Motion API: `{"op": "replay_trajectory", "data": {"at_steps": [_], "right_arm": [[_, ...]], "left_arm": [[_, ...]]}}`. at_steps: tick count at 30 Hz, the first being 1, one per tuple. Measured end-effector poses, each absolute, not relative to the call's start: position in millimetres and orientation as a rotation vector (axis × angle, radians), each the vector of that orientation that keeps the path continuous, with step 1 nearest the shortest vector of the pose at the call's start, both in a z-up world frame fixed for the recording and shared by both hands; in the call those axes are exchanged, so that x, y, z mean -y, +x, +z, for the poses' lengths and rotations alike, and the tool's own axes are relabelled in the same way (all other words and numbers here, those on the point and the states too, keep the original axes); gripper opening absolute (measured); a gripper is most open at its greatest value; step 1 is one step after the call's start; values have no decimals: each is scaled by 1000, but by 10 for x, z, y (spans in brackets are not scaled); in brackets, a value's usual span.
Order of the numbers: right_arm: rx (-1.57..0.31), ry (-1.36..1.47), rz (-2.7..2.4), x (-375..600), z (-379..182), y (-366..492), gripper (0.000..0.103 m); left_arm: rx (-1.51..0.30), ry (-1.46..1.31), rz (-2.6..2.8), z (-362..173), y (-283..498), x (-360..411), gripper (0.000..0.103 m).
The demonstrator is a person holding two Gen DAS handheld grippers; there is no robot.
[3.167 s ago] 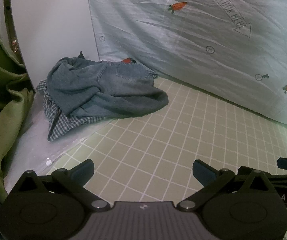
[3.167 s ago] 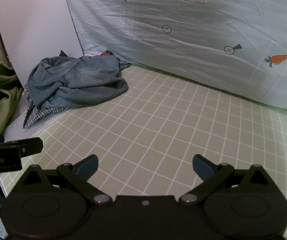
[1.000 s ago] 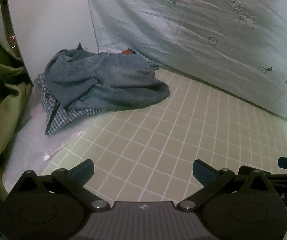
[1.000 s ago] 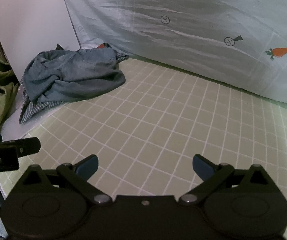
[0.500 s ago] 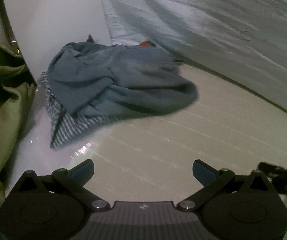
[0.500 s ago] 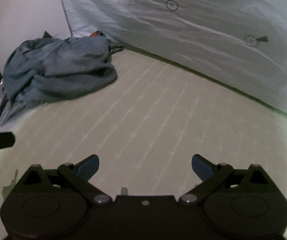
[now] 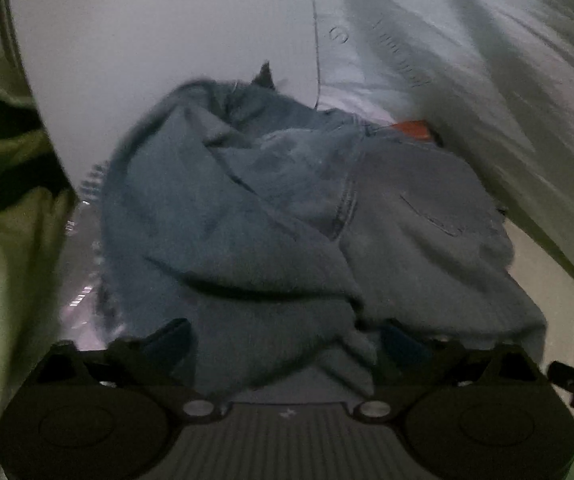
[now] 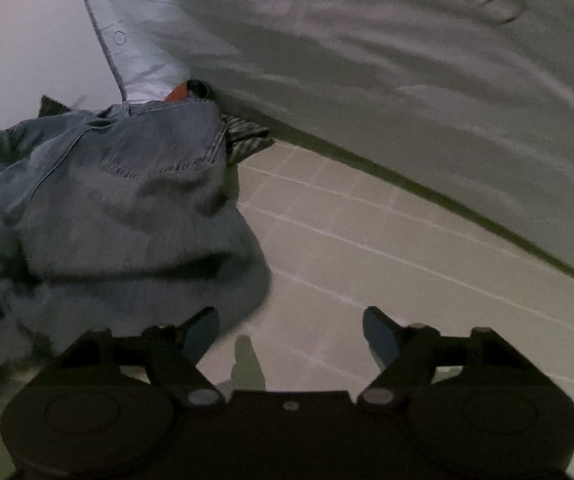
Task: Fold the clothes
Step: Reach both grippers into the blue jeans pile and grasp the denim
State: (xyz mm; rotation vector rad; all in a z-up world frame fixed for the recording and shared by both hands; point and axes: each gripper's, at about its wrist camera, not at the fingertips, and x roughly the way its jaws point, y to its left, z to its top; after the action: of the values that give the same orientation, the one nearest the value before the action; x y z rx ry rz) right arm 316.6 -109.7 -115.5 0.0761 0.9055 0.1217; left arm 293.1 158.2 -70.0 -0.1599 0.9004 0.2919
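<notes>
Both grippers have closed in on the heap of clothes since a second ago, so the denim now fills the left wrist view where it sat well back before, and both sets of jaws have just been narrowing. The left gripper (image 7: pixel 287 338) hangs over the near edge of the crumpled denim garment (image 7: pixel 287 216); cloth lies between its fingers, but the pads stand apart from it and do not press on it. The right gripper (image 8: pixel 289 332) is also apart, with only bare grid-patterned mat (image 8: pixel 387 248) between its fingers, its left finger just beside the denim's near right edge. The denim lies bunched on the mat's far left corner. A checked garment (image 8: pixel 247 136) peeks out from under its far side. Behind stand a white panel (image 7: pixel 167 32) and a pale printed sheet (image 8: pixel 367 60); green cloth (image 7: pixel 3 220) hangs at the left.
</notes>
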Motion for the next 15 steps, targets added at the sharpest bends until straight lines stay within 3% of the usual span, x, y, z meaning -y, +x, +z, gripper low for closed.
{"op": "replay_trajectory", "data": {"at_steps": [2,5,7,8,9,10,11,15], "right_arm": [[-911,94,143,1009,-1238,3314,79],[-907,57,156,852,-1336,3468,74],[-881,-8,167,743,-1352,3497,54],[-872,-34,188,706,-1336,3488,22],[-863,-60,208,670,-1319,3479,11],[-856,-72,213,657,-1290,3447,11],[-842,-86,216,658,-1264,3413,10],[-736,-109,203,796,-990,3069,9]], "left_arm": [[-897,-160,287,-757,3015,-1603,88],[-874,-131,289,-789,3066,-1579,74],[-860,-115,282,-761,3046,-1548,58],[-853,-108,277,-745,3034,-1532,54],[-845,-97,273,-720,3019,-1521,43],[-837,-94,272,-681,2995,-1509,32],[-829,-92,270,-639,2968,-1497,28],[-790,-98,262,-427,2780,-1445,22]]}}
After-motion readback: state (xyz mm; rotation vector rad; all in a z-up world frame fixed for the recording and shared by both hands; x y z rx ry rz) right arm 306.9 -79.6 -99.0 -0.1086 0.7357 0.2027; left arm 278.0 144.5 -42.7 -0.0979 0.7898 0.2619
